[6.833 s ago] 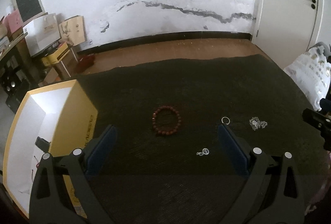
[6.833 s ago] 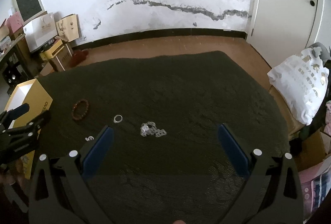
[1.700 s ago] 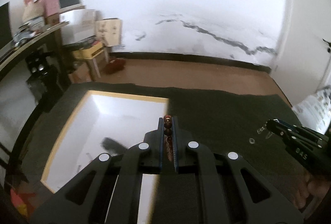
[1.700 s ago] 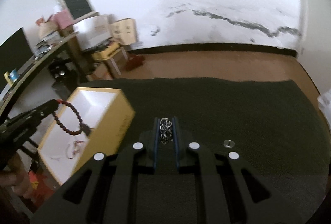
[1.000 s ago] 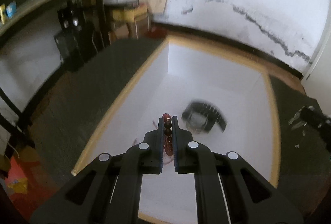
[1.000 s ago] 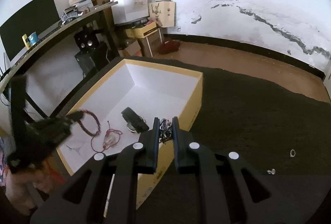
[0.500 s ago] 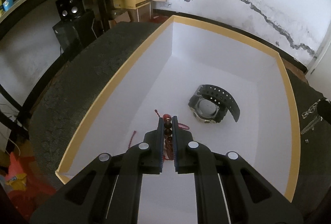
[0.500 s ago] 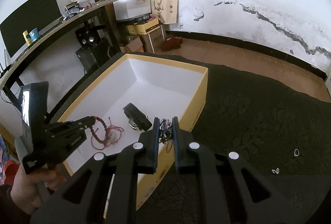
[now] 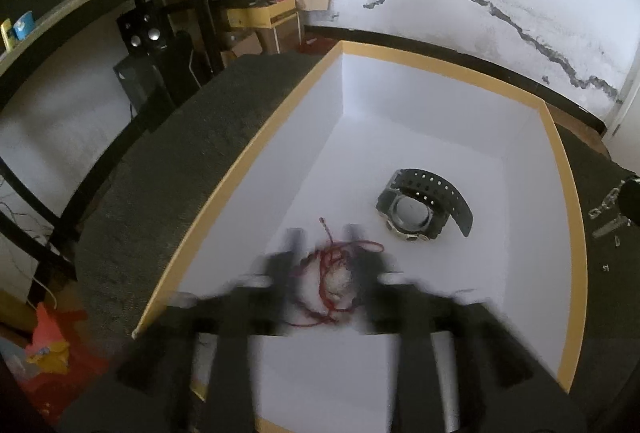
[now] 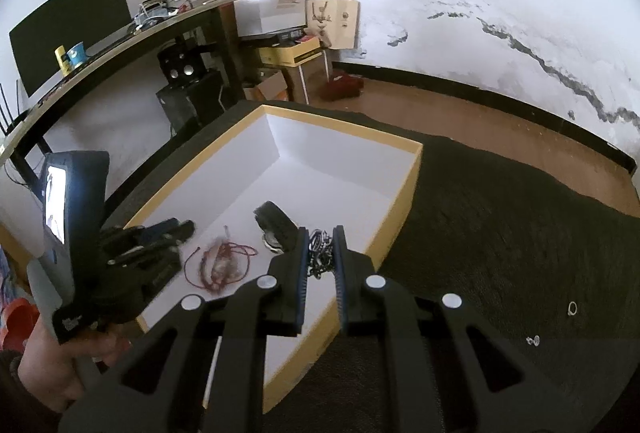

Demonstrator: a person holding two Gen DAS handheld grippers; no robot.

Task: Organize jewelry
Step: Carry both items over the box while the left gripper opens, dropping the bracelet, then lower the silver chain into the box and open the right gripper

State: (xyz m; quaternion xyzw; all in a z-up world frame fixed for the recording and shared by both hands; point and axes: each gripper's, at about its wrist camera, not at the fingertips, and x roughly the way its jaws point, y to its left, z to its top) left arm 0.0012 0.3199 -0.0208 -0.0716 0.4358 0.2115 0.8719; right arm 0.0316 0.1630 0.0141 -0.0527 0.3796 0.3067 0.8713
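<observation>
Left gripper blurred, jaws just opening, nothing clamped. Red beaded bracelet, blurred, lies with red cord on white floor of yellow-rimmed box, beside black watch. Right gripper clamped on silver chain.

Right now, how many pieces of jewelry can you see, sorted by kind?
Watch, in the yellow box: 1
Red pieces, tangled cord and beads, in the box, too blurred to separate: 1 heap
Silver chain, held by the right gripper: 1
Ring, on the dark cloth: 1
Small silver piece, on the cloth: 1
Total: 5
</observation>
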